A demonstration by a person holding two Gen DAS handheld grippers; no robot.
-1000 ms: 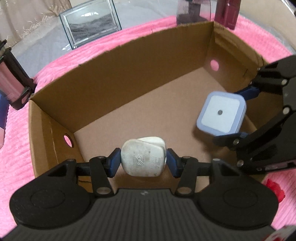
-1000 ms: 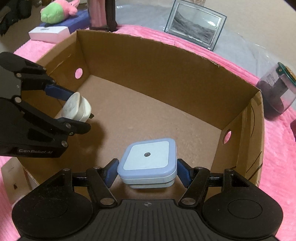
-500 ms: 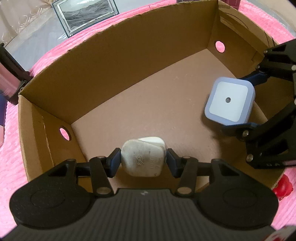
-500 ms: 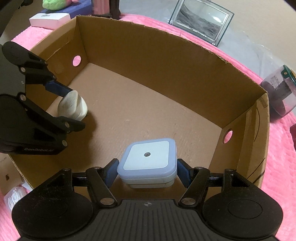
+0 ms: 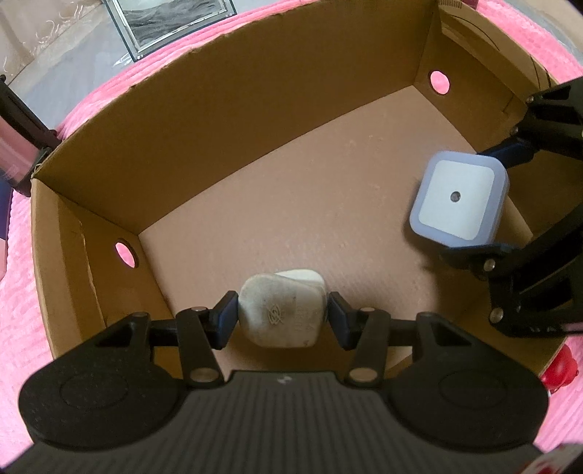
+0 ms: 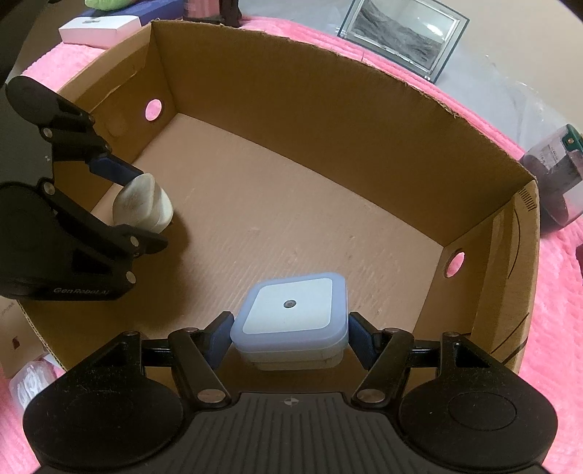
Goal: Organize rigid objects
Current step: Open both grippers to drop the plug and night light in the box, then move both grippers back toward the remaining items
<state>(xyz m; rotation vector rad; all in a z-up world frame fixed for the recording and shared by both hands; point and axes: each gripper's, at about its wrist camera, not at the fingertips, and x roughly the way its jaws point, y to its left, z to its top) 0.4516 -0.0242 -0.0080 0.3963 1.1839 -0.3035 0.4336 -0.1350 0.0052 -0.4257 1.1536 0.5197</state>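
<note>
The left claw [image 5: 282, 316] is clenched on a grubby white plug [image 5: 282, 311]; its blue pads [image 5: 226, 318] press the plug's two flanks, and the plug hangs over the floor of the cardboard box [image 5: 233, 94], near the box's left end. Left of this claw, a round hole [image 5: 125, 251] pierces the end wall, with pink showing through it. Ahead of the claw lie the bare brown floor and the long far wall. Beyond that wall, up and to the left, stands a glass-framed picture [image 5: 175, 22] on a pink fleece cover [image 5: 22, 291]. In the right wrist view the same plug [image 6: 142, 208] shows off to the left, gripped between black links, and whether its lower edge touches the floor I cannot tell.

To the right, the right claw [image 6: 289, 333] is clenched on a pale blue square night light [image 6: 289, 315], its white face with a small dark dot turned up toward the camera. The pads [image 6: 220, 337] bear on its left and right sides, and it sits low over the floor near the box's near wall. Right of this claw is the other end wall with its own hole [image 6: 454, 263]. Past that wall, further right, a dark jar with a green lid [image 6: 557, 160] stands on the pink cover. Far ahead and left of the claw lies a flat white carton [image 6: 98, 31].
</note>
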